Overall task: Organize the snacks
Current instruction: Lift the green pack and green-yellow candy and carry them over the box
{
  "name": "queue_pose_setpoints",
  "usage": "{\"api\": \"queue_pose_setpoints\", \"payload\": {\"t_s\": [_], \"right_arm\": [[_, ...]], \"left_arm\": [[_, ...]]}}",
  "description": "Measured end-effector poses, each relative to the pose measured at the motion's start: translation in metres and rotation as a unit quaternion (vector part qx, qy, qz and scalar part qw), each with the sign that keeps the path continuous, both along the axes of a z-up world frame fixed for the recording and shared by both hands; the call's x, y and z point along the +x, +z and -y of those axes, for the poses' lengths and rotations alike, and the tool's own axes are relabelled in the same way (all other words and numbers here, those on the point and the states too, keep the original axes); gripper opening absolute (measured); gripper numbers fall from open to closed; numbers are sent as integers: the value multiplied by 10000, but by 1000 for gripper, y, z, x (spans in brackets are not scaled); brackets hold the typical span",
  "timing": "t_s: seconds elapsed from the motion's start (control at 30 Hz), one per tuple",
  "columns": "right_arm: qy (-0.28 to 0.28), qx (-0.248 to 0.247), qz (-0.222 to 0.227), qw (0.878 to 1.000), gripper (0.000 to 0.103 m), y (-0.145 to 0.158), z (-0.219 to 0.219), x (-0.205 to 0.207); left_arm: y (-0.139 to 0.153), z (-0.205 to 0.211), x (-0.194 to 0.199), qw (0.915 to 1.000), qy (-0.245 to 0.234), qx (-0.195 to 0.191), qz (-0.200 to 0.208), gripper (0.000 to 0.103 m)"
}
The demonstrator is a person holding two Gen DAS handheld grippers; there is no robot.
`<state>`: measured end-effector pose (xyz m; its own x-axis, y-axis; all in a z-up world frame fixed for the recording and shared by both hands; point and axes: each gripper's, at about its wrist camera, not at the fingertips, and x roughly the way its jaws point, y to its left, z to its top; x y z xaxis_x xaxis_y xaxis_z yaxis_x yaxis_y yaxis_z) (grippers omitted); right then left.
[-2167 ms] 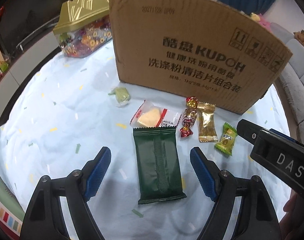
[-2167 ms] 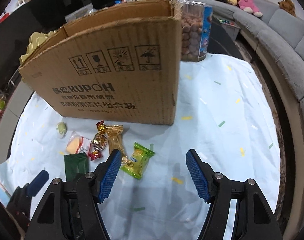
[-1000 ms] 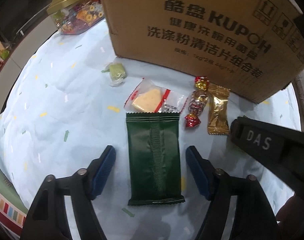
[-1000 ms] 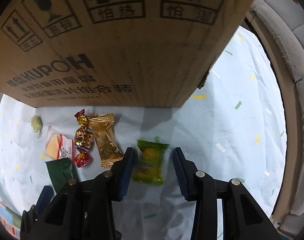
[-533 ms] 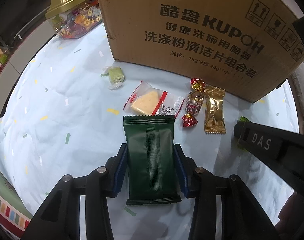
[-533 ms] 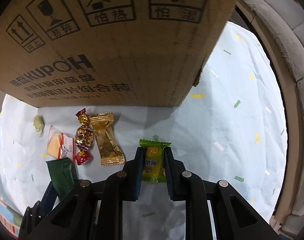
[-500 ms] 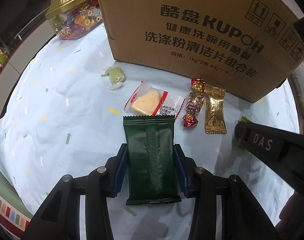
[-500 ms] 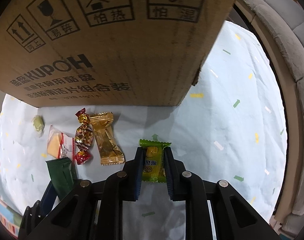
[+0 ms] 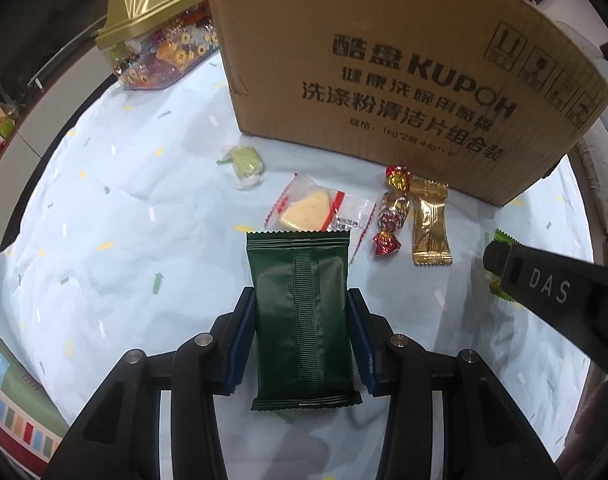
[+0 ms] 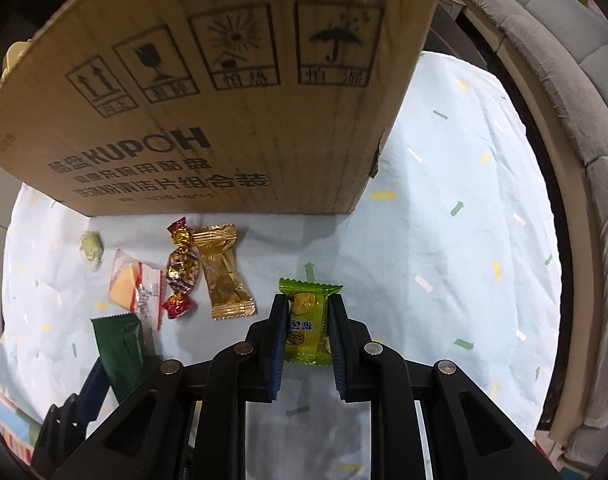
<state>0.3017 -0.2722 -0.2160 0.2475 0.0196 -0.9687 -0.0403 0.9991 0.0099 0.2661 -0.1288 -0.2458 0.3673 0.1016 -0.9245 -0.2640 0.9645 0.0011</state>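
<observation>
The left hand-held gripper (image 9: 300, 340) is closed onto a dark green foil snack packet (image 9: 302, 316), whose long edges are pressed by the blue pads (image 9: 240, 344) on both sides; the packet lies lengthwise between the fingers over the pale blue confetti-print cloth (image 9: 124, 240) covering the worktop. The right hand-held gripper (image 10: 307, 330) is narrowed tightly onto a small yellow-green wrapped candy (image 10: 307, 320), which is clamped at its sides, its serrated top end projecting past the fingertips towards 12 o'clock. In the left wrist view, a clear packet holding a pale yellow wedge (image 9: 311, 210) is seen at 12 o'clock from the green packet, a red-and-gold twist-wrapped candy (image 9: 391, 212) and a gold foil sachet (image 9: 428, 224) at 1 o'clock, and a pale green wrapped sweet (image 9: 246, 162) at 11 o'clock. A large brown printed cardboard box (image 9: 383, 60) stands behind them at 12 o'clock.
</observation>
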Motion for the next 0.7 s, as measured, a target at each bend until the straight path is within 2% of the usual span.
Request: {"api": "queue_pose_setpoints", "payload": {"t_s": [0.5, 0.7], "right_arm": [[42, -12, 196, 9998, 21, 39, -9, -24], [29, -2, 244, 9997, 21, 46, -7, -18]], "left_arm": [[31, -21, -13, 9996, -141, -140, 214, 44], [44, -23, -22, 9992, -227, -162, 280, 44]]}}
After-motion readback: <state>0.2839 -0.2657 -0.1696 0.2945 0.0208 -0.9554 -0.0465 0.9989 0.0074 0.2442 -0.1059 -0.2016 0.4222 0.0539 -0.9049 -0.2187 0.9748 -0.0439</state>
